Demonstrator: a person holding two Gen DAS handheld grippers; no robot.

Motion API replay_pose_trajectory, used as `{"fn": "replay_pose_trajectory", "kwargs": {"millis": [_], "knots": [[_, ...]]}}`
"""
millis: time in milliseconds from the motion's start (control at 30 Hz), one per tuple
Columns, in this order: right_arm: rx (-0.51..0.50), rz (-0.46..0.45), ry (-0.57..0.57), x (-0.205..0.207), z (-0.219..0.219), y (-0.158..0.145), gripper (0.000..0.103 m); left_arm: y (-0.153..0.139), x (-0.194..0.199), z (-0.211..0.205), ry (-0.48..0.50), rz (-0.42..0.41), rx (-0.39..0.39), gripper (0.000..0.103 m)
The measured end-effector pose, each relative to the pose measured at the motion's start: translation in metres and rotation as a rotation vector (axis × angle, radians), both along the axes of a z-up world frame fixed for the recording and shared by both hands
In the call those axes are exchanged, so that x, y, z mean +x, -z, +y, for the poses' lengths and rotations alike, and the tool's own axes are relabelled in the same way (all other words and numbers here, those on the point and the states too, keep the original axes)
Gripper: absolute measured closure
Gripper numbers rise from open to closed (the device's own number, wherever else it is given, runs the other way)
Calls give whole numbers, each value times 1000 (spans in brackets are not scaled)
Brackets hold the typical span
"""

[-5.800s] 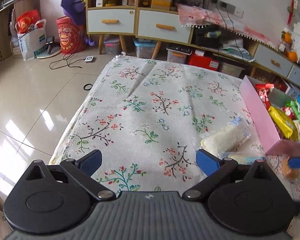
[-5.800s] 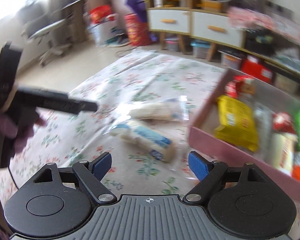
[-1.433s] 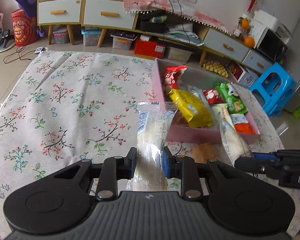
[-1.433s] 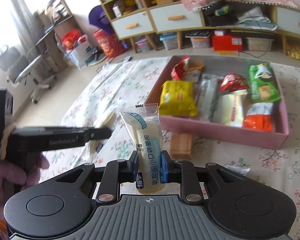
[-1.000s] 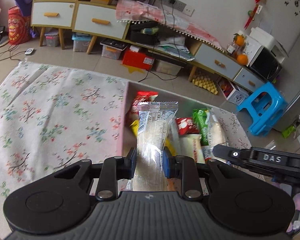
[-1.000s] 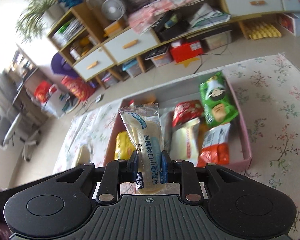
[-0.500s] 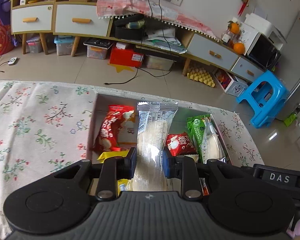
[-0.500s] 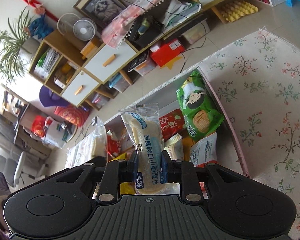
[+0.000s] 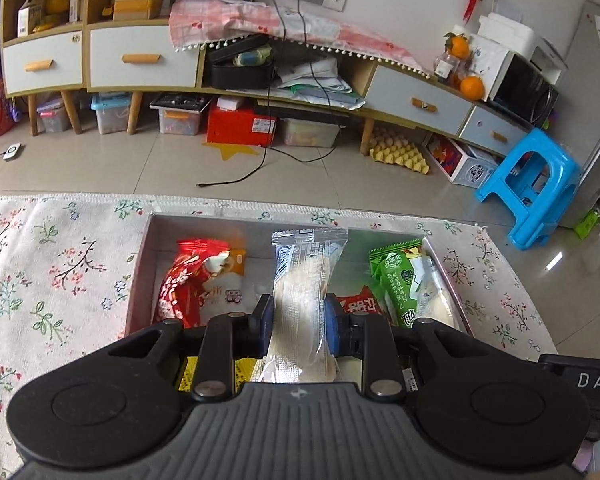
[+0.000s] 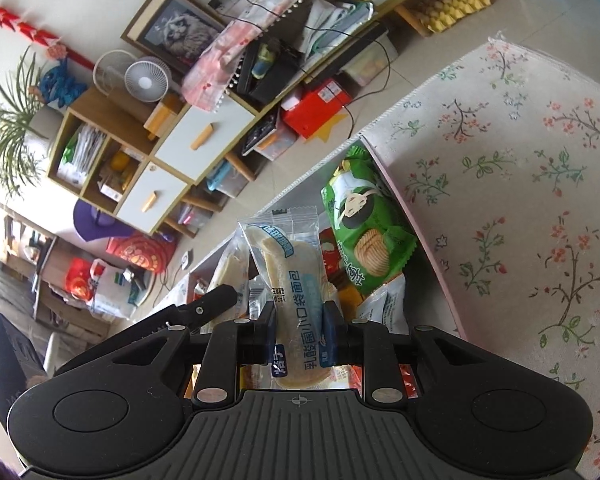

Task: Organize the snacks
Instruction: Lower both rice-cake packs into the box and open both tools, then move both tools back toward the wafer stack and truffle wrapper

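Observation:
My left gripper (image 9: 299,318) is shut on a clear-wrapped bread packet (image 9: 306,280) and holds it above the pink snack box (image 9: 138,276). In the box lie a red snack bag (image 9: 188,280), a small red packet (image 9: 358,306) and a green cracker bag (image 9: 400,280). My right gripper (image 10: 299,334) is shut on a blue-and-white bread packet (image 10: 296,280), also over the box (image 10: 416,232), beside the green cracker bag (image 10: 364,232). The left gripper (image 10: 216,300) with its packet shows at the left of the right wrist view.
The box stands on a floral tablecloth (image 9: 40,280), close to the table's far edge (image 9: 260,200). Floral cloth (image 10: 520,180) lies right of the box. Beyond are tiled floor, cabinets and a blue stool (image 9: 528,184). The right gripper's body (image 9: 580,380) is at lower right.
Both grippers, each holding its packet, have moved further over the box and tipped down toward it. The right wrist view has rolled more to the left.

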State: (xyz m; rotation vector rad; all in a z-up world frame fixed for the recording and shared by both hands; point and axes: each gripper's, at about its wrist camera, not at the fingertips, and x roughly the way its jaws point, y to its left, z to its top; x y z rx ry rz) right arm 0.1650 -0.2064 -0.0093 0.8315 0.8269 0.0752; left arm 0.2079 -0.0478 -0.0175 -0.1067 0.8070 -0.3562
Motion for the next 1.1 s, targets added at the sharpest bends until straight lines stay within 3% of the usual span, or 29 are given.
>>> {"fn": "replay_pose_trajectory", "kwargs": {"millis": [133,267,500,600,833,1100], "knots": [[21,-9,8,-1,-4,-2,76,-1,-2,-7,11,-27,28,73],[36,-18,32,-4,-7,-4,50,-4,-5,-9,2,-48,44,55],[-7,-25,0,-6,0,-13,50,-15,-15,-2,-8,-65,62,39],[-21,-28,-9,-9,4,-18,41,-20,-24,2,-21,-76,68,31],[-102,-16,-52,-23,14,-37,25,-30,-47,11,-35,-74,81,11],[-256,-7,-119,-52,32,-59,15,-36,-76,20,-43,-51,103,2]]}}
